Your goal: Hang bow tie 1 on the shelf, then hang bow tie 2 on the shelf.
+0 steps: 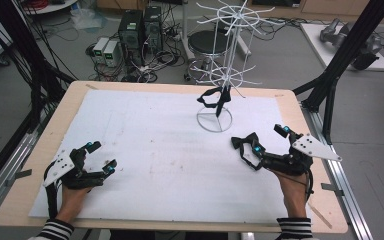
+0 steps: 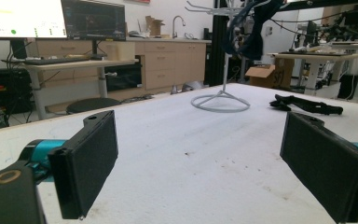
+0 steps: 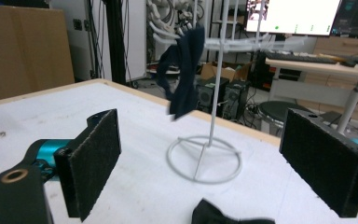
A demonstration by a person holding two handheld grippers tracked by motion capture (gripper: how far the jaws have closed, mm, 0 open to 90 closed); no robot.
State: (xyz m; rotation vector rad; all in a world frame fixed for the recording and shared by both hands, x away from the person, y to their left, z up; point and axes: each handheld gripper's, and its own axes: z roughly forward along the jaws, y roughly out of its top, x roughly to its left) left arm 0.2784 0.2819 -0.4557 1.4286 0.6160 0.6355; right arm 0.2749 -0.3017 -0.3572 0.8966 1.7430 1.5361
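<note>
Overhead, a person's two hands each hold a claw above a white-covered tabletop [image 1: 145, 150]. At the near left, the left claw [image 1: 101, 156] has its jaws apart and holds nothing. At the right, the right claw [image 1: 269, 139] is also spread wide, with a black bow tie [image 1: 244, 142] lying on the tabletop touching its nearer jaw tip. Farther back stands a white wire rack [image 1: 221, 80] on a ring base, with a second dark bow tie [image 1: 215, 97] hanging from a lower arm.
</note>
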